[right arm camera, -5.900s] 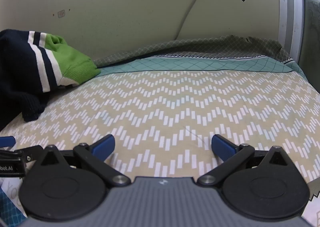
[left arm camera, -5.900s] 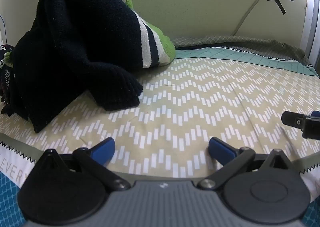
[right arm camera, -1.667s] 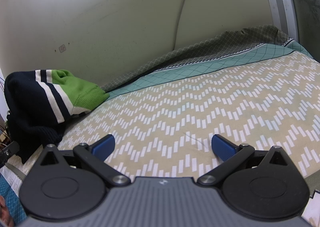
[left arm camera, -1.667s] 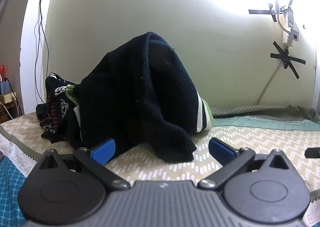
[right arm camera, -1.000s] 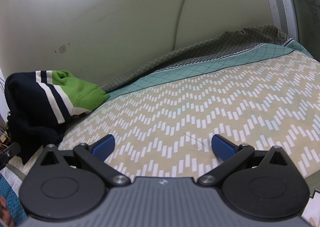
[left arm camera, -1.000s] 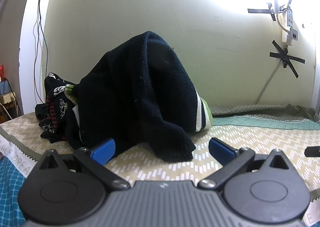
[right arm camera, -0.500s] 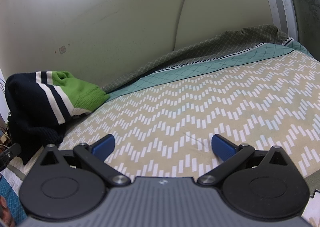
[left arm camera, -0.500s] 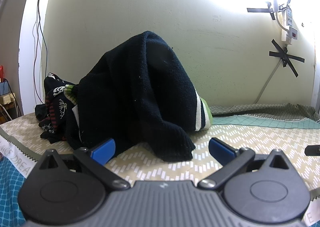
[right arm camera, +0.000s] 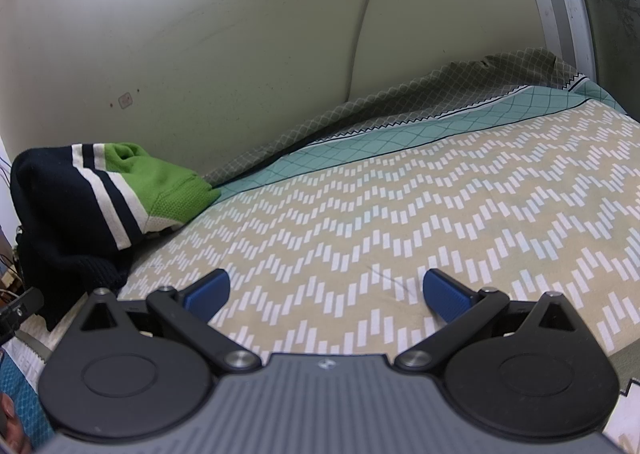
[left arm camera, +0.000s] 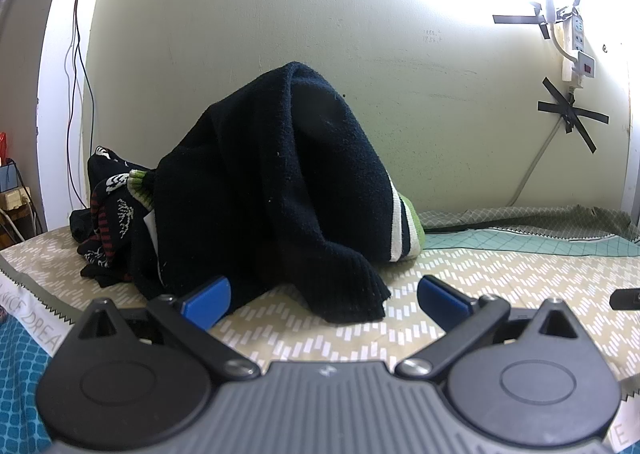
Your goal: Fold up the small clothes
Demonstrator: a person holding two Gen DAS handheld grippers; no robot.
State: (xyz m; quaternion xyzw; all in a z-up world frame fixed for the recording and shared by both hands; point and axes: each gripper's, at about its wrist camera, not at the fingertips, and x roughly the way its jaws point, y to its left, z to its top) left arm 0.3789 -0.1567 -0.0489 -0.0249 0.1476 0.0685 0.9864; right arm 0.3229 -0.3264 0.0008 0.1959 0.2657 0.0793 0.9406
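Your left hand-held gripper has its blue pads spread wide with nothing between them, pointed at the heaped dark navy knit sweater with white stripes and a green hem. That sweater sits piled on the bed with the beige chevron-print sheet, up against the pale green wall, with a black patterned garment with red stripes bunched just beside it. Your right hand-held gripper is spread too, over bare sheet, sweater off to its left. Sheet border lettering reads partly "NICE DREA".
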